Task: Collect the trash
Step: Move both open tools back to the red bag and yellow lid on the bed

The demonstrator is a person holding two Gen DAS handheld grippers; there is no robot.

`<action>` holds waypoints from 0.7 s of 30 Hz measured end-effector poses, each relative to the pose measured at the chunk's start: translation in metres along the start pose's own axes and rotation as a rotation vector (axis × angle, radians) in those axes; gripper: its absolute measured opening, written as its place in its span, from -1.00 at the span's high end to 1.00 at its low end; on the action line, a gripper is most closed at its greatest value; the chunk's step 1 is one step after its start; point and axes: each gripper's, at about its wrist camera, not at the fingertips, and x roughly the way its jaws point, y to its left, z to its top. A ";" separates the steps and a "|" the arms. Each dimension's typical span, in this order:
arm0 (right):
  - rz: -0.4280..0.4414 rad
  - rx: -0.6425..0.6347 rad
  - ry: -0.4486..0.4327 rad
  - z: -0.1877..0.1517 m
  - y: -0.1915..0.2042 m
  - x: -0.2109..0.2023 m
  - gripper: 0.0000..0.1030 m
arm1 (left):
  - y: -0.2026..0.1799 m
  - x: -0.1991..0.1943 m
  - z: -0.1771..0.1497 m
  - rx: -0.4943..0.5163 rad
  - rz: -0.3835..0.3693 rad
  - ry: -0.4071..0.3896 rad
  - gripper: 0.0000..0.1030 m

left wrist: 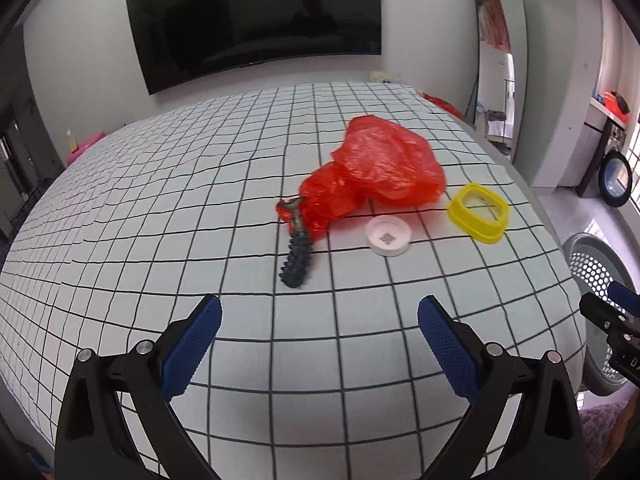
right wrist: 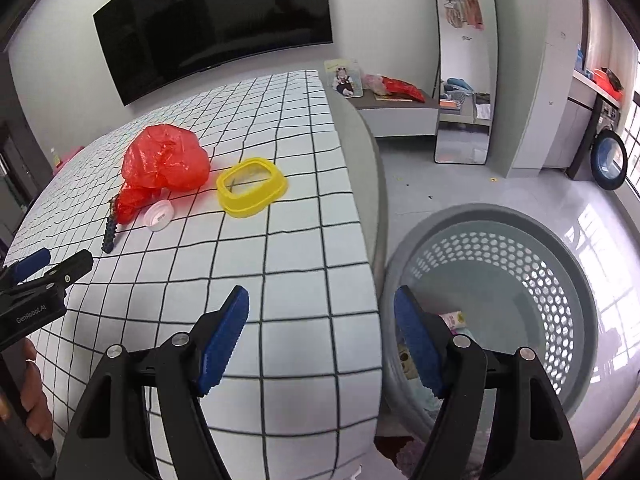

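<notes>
A crumpled red plastic bag (left wrist: 380, 168) lies on the checked bed (left wrist: 160, 200). A dark spiky stick (left wrist: 297, 254) touches its near end. A white round lid (left wrist: 388, 236) lies just beside the bag, and a yellow rectangular ring-shaped lid frame (left wrist: 478, 212) lies near it, both flat. A grey perforated basket (right wrist: 540, 280) stands on the floor beside the bed, with a few scraps inside.

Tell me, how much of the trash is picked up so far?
Some scraps already lie in the grey basket. Both the left gripper and right gripper are open and empty. Left on the bed: red bag, dark spiky stick, white lid, yellow frame.
</notes>
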 end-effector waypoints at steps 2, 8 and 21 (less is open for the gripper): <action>0.005 -0.026 0.013 0.013 0.008 0.014 -0.39 | 0.010 0.009 0.005 -0.021 0.013 0.008 -0.87; 0.039 -0.068 0.055 0.042 0.020 0.047 -0.39 | 0.026 0.033 0.017 -0.054 0.031 0.022 -0.87; 0.086 -0.160 0.102 0.076 0.041 0.096 -0.48 | 0.030 0.060 0.021 -0.060 0.014 0.056 -0.87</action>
